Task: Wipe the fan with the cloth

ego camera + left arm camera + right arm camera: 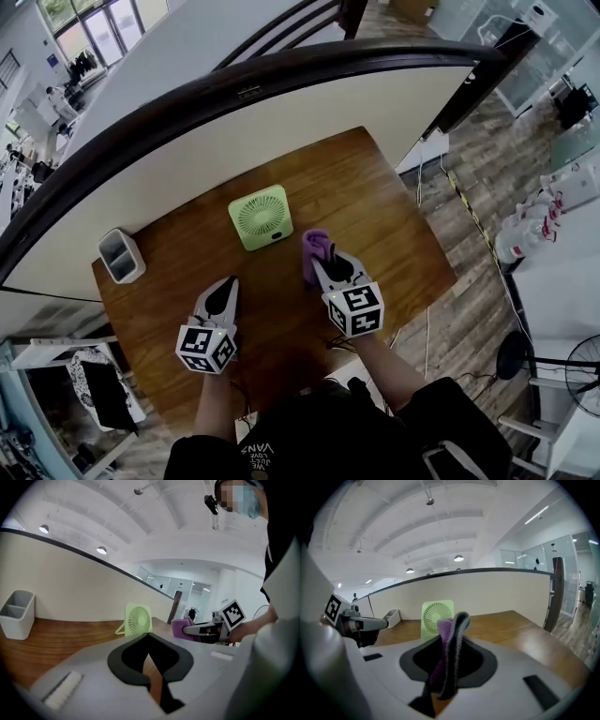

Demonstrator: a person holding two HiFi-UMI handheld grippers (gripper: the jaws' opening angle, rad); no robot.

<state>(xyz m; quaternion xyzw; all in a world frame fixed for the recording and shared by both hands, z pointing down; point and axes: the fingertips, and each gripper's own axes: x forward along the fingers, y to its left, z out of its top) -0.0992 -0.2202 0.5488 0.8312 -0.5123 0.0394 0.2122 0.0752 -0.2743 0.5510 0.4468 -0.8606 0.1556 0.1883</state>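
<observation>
on black shirt (347,427), "vans" print (260,457)

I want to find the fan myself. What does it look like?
Look at the wooden table by the white wall. Near its far edge stands the fan. It is the only pale green square, unlike the grey holder and purple cloth.

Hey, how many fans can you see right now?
2: a green fan standing on the table, and what looks like a pedestal fan at the head view's lower right edge. Others may be hidden.
</observation>
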